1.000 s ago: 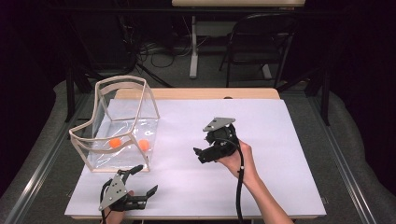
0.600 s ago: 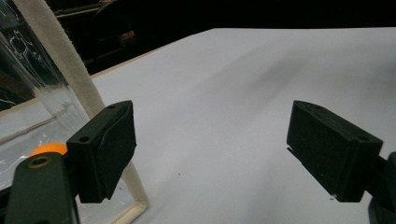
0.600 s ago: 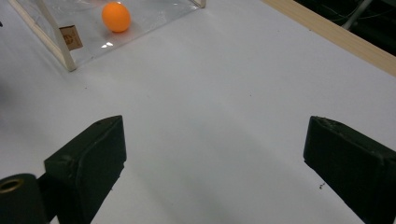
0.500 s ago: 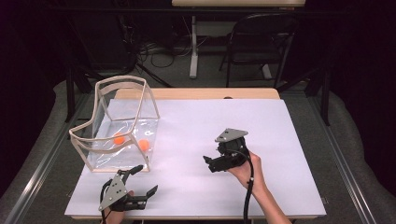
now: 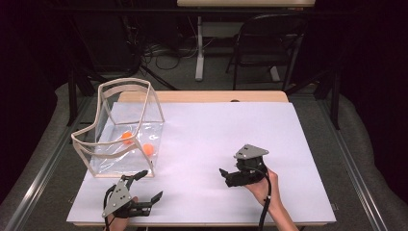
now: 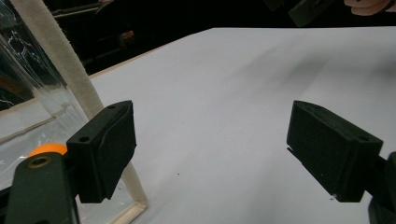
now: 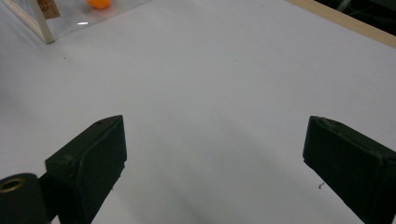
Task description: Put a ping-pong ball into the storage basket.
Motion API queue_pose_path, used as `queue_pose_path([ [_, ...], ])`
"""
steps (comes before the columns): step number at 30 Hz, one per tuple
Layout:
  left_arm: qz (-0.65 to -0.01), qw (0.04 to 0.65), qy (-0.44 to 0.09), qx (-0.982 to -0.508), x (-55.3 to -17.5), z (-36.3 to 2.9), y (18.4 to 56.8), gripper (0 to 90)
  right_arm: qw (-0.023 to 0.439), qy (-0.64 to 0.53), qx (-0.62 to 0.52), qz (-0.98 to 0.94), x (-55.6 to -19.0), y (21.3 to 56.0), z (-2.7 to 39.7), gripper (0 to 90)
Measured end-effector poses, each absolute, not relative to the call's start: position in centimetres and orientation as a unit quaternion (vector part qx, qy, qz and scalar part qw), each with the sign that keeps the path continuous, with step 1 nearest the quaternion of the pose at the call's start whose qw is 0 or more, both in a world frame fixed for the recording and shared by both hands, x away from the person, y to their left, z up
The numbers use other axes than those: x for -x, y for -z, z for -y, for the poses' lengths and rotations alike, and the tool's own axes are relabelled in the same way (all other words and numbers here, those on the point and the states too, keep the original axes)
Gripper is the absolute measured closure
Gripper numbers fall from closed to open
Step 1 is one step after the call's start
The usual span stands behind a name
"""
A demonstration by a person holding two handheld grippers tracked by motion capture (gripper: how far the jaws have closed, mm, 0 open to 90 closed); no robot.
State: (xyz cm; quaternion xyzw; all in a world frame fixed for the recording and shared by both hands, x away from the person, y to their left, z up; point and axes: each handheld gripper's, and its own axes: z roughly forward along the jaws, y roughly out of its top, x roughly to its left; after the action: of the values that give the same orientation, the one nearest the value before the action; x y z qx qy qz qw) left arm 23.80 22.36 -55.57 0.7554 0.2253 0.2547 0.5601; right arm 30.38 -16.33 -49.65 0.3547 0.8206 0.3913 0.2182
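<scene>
Each hand carries a black gripper: the left gripper point(image 5: 147, 188) and the right gripper point(image 5: 224, 174) both wear a grey three-cornered plate on top, dotted with small holes. A black cable point(image 5: 267, 202) trails from the right one along a bare forearm, with no sleeve. Seen close, the jaws end in blocky black pads with small round screw holes, and a brass-coloured ring sits at one pivot.

two orange balls point(image 5: 127, 138), apparently, in one clear bag point(image 5: 144, 103).

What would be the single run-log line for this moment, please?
left gripper: open, empty, beside clear plastic bag | right gripper: open, empty, over white table sheet | two orange balls: inside bag
</scene>
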Motion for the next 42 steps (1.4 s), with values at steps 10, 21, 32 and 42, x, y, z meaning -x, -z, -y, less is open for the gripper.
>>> queue_pose_path([
  [10,-0.225,0.560,-0.255,-0.756,-23.9,-22.4,55.6,16.0,0.228,-0.394,-0.355,-0.817,-29.2,50.9,17.7,5.9],
  [21,-0.226,0.560,-0.254,-0.756,-23.9,-22.4,55.6,16.0,0.244,-0.399,-0.349,-0.812,-28.0,52.0,18.9,6.0],
  [32,-0.224,0.559,-0.254,-0.757,-23.9,-22.3,55.6,16.0,0.259,-0.403,-0.340,-0.809,-26.6,52.8,20.4,6.2],
  [42,-0.223,0.557,-0.256,-0.758,-23.9,-22.3,55.6,16.0,0.278,-0.417,-0.324,-0.803,-25.5,53.4,21.4,6.6],
])
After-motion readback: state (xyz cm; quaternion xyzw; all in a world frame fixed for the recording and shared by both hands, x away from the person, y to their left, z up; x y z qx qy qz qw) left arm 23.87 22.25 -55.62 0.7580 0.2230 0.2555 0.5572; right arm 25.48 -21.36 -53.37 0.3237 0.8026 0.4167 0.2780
